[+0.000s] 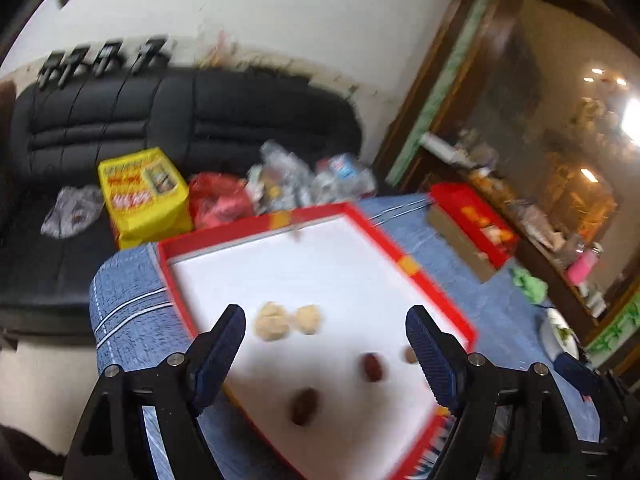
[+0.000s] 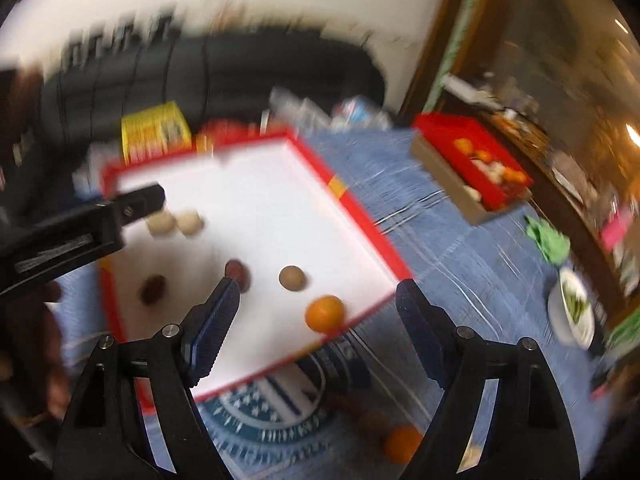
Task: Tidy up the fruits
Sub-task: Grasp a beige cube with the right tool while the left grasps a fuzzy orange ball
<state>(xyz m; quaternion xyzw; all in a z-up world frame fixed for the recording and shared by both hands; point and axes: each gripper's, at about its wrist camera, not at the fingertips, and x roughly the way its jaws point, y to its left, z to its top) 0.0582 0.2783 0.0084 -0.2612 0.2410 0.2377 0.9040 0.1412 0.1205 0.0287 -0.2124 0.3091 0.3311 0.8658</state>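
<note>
Left gripper (image 1: 326, 356) and right gripper (image 2: 318, 330) found spread wide, nothing between fingers. Noted inside red-rimmed tray (image 2: 360, 208): two pale fruits (image 1: 288, 320), two dark fruits (image 1: 338, 384), one brown fruit (image 2: 292, 278), one orange (image 2: 325, 313). Second orange (image 2: 401, 444) observed on blue cloth (image 2: 472, 264).

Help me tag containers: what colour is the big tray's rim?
Red, with yellow patches, around a white floor: tray rim, clearest in the right wrist view.
</note>
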